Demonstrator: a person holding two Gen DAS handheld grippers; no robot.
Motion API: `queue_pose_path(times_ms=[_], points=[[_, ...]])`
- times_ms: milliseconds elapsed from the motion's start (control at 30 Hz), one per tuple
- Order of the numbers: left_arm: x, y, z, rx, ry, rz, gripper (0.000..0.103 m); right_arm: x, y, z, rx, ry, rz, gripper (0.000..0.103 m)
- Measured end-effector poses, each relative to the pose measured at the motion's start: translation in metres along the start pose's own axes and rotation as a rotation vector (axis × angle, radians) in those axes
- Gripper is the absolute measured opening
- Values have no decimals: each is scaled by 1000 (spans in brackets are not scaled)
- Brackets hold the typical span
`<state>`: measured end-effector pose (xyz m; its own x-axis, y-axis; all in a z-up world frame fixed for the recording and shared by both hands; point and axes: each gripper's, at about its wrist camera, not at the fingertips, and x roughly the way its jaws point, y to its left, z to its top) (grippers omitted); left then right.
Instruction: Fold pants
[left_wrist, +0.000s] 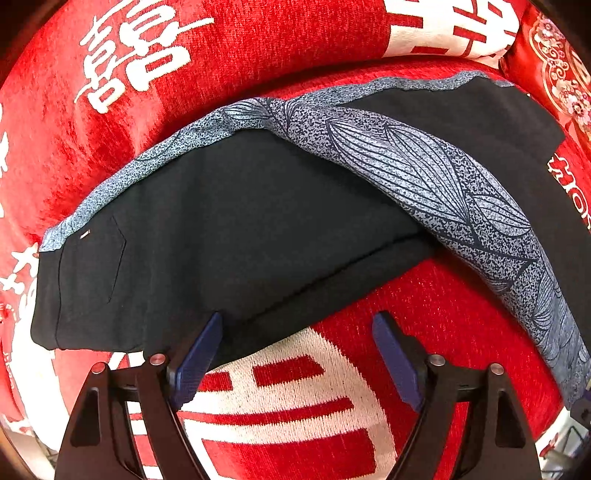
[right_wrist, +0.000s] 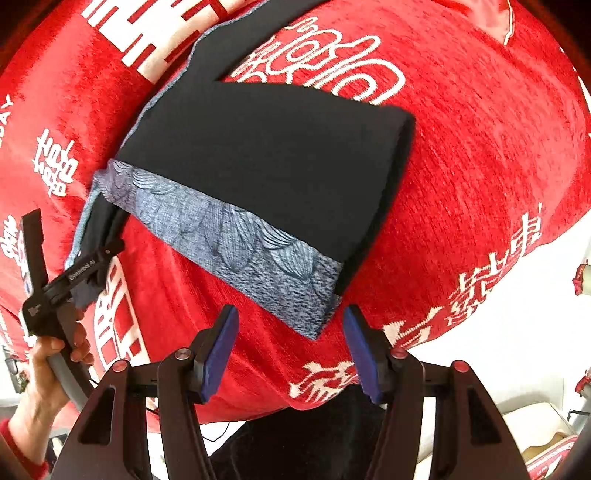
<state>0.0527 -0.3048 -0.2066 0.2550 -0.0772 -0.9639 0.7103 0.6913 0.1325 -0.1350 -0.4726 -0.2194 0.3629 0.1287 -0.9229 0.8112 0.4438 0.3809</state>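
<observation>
Black pants (left_wrist: 240, 229) with a grey-blue leaf-patterned side stripe (left_wrist: 424, 173) lie folded on a red blanket (left_wrist: 424, 314) with white characters. My left gripper (left_wrist: 298, 317) hangs open over their near hem; its left pad (left_wrist: 199, 354) overlaps the black edge and presses nothing. In the right wrist view the pants (right_wrist: 266, 166) form a black slab with the stripe (right_wrist: 236, 240) along the near side. My right gripper (right_wrist: 291, 310) is open, and the stripe's corner lies just ahead between its tips, untouched. The left gripper (right_wrist: 99, 266) shows at the pants' left end.
A hand (right_wrist: 48, 373) with a red cuff holds the left gripper's handle. The blanket (right_wrist: 480, 166) ends near the right gripper, with a white surface (right_wrist: 498, 332) beyond it. A red and gold ornate item (left_wrist: 554, 74) sits at the far right.
</observation>
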Motion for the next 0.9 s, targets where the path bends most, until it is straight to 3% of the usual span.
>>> queue_pose_path(times_ms=[200, 300, 367, 433, 467, 500, 700, 900], points=[[1, 10, -13, -7, -7, 19, 84, -3, -13, 3, 4, 3, 125, 62], [-4, 13, -15, -31, 24, -15, 84, 7, -8, 14, -21, 42, 182, 57], [-10, 9, -16, -55, 49, -78, 84, 12, -9, 18, -25, 71, 215, 57], [-19, 3, -19, -73, 68, -171, 84, 18, -12, 23, 1, 110, 253, 48], [-23, -1, -20, -80, 81, -225, 84, 20, -14, 25, 20, 137, 277, 16], [-27, -7, -20, -89, 98, -293, 84, 18, -14, 27, 31, 147, 299, 3], [-27, -40, -15, -161, 235, -583, 84, -26, -6, 46, 24, 129, 518, 3], [-16, -61, -14, -208, 332, -698, 84, -50, 7, 63, -12, 143, 625, 3]])
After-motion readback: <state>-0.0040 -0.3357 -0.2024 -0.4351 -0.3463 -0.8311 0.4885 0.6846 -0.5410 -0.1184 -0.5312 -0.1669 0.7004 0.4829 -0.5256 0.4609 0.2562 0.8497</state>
